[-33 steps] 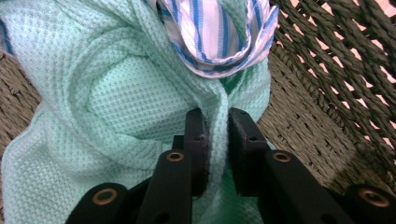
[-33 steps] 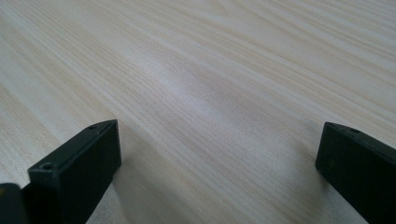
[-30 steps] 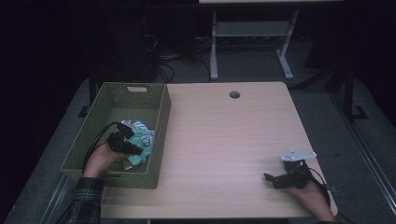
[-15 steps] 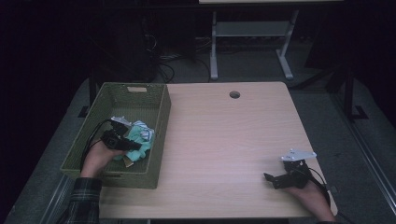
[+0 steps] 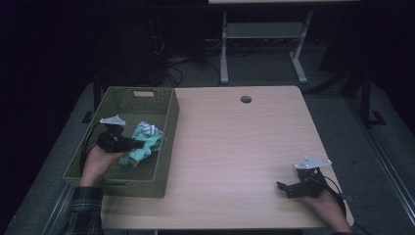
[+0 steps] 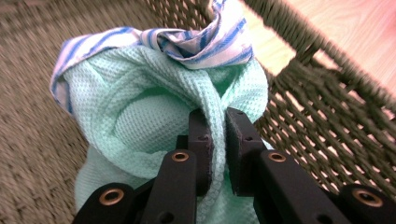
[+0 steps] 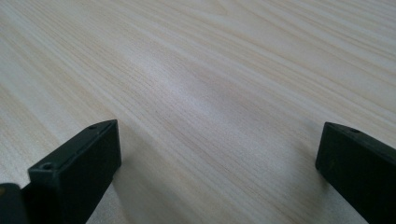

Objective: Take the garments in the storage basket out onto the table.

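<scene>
Mint-green cloth pinched in left gripper | inside basket, counter beyond its right wall | right gripper wide open, holding nothing, well apart.

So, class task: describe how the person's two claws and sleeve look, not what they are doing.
Both claws, left and right, are black with blocky flat jaws; brass-coloured rivets show on the left claw's links. Each carries a grey three-cornered plate, left and right, and trails a black cable. The left sleeve is dark plaid.
</scene>
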A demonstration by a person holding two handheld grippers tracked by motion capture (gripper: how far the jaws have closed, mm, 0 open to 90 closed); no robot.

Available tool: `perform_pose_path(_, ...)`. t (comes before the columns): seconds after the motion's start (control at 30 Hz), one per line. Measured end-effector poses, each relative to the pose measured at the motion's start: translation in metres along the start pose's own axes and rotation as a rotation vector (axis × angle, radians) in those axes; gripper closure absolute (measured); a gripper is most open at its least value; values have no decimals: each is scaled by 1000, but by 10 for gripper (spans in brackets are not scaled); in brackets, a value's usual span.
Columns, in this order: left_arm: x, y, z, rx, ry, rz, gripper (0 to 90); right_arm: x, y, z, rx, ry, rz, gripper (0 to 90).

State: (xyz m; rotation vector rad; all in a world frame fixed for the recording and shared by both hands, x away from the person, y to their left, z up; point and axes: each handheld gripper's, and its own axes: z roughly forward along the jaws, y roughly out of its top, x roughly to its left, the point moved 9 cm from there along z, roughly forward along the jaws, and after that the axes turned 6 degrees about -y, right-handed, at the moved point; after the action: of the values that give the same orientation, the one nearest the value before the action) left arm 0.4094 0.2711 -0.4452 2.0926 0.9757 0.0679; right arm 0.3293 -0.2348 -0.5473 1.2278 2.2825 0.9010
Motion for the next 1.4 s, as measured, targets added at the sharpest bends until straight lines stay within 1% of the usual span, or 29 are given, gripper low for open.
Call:
perform_pose_path(0.17,-1,8,-10,-64,-2,14,807,0,0,0,0,0,0,0)
perform_pose_path(0.33,-5,16,-18,-106,0,40,807,0,0,0,0,0,0,0)
perform_pose_path(0.37,-6,18,-20,-122,-4,42,807,0,0,0,0,0,0,0)
perform_pose_path(0.47,-8,23,-24,-142,4,56,807,0,0,0,0,0,0,0)
perform_pose_path(0.57,-12,29,-29,-161,-5,72,807,0,0,0,0,0,0,0)
perform_pose_path(0.67,-15,34,-34,-172,-3,90,807,0,0,0,0,0,0,0)
perform_pose_path(0.73,-17,39,-37,-197,-2,93,807,0,0,0,0,0,0,0)
perform_pose_path(0.83,-24,48,-41,-226,-17,108,806,0,0,0,0,0,1,0)
perform_pose_path(1.0,-37,64,-45,-260,-34,139,807,0,0,0,0,0,0,0)
perform_pose_path(1.13,-48,76,-45,-272,-46,173,807,0,0,0,0,0,0,0)
perform_pose_path(1.33,-67,89,-44,-289,-67,200,807,0,0,0,-1,0,0,0)
perform_pose_path(1.4,-71,93,-43,-289,-69,216,807,0,0,0,0,0,1,0)
